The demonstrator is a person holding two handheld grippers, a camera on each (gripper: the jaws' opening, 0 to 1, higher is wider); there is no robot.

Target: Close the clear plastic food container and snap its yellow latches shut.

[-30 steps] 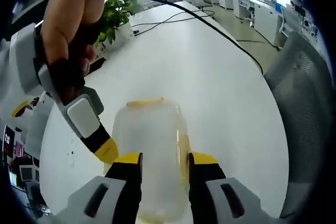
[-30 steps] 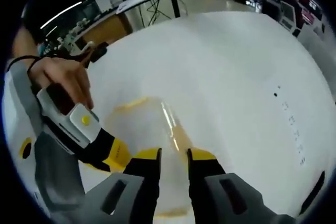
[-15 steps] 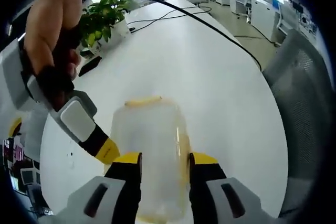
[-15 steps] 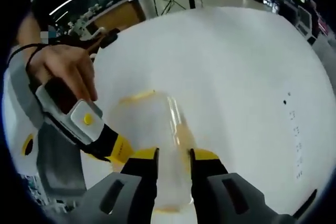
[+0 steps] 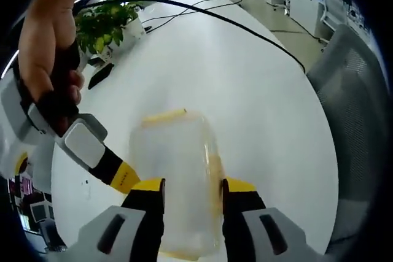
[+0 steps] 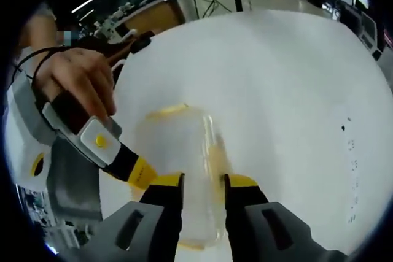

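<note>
Both cameras have lifted slightly; jaws of left gripper [image 5: 187,188] and right gripper [image 6: 196,183] stand apart, straddling the container [image 5: 175,170]; press its yellow latches [image 5: 215,173] squarely.

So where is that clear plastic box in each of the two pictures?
Left gripper view: the clear plastic food container sits low in the middle, between that gripper's yellow-tipped jaws, its far yellow latch towards the top.
Right gripper view: the container is again low and central between the jaws, far latch above.
Shared landmark: the white table under it, with the other gripper entering from the left of each picture.
</note>
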